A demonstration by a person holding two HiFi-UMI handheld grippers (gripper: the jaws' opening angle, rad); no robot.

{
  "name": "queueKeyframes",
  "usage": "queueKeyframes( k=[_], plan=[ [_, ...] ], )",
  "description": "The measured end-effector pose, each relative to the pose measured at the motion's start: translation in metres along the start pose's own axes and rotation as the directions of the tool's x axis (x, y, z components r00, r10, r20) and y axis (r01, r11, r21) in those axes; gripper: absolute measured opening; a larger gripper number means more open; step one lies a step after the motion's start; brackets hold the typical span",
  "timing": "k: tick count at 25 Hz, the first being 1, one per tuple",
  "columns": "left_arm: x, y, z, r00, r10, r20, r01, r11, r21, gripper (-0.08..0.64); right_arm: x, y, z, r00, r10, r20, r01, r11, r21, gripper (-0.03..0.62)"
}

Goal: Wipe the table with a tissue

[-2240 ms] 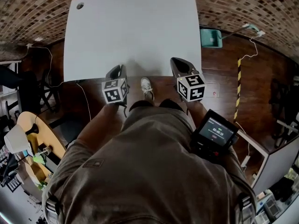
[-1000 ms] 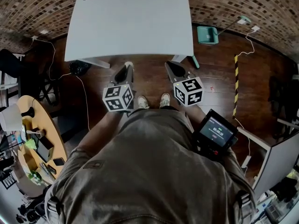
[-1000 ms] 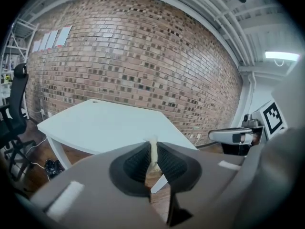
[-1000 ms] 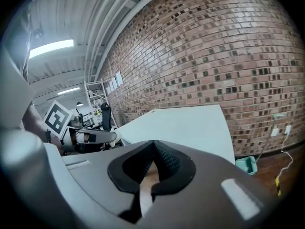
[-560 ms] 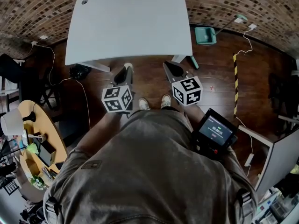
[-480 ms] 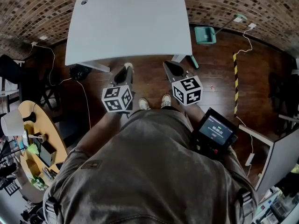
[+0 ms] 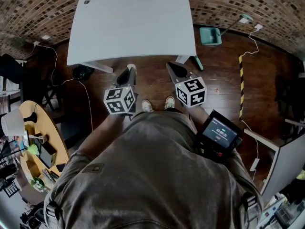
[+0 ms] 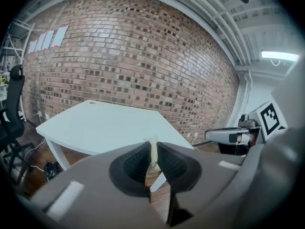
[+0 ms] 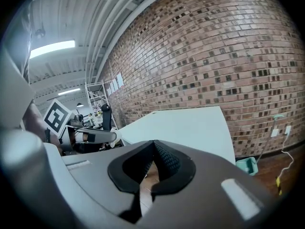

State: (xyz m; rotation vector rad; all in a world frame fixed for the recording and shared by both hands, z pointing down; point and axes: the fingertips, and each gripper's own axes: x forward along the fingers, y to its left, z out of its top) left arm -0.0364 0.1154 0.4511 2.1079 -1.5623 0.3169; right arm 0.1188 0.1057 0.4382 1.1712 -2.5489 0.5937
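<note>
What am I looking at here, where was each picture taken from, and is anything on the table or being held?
No robot here: a person holds a two-fingered gripper in each hand. The top-down picture comes from a camera on the person's head; it shows the left gripper and right gripper over the wooden floor, short of the white table. The other two pictures come from cameras riding on each gripper, looking forward along it. Nothing lies on the table that I can see. The left gripper's fingers are closed on a small pale tissue; the right gripper's fingers are closed with nothing between them.
</note>
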Motion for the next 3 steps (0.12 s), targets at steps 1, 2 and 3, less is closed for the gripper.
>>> queueKeyframes(
  k=[1,2,3],
  plan=[
    [-0.0002,0.0005,-0.0010,1.000,0.002,-0.001,-0.002,1.000,-0.002,0.040,0.0005,0.0000,-0.0007,1.000,0.001,-0.001,-0.001,1.000,0.000,0.011],
    [-0.0004,0.0008,-0.0018,1.000,0.004,-0.001,-0.004,1.000,-0.004,0.040,0.0007,0.0000,-0.0013,1.000,0.002,-0.001,-0.002,1.000,-0.001,0.011],
    [-0.0008,0.0010,-0.0026,1.000,0.006,-0.002,-0.006,1.000,-0.005,0.040,0.0008,0.0000,-0.0017,1.000,0.004,-0.001,-0.004,1.000,-0.002,0.011]
  ],
)
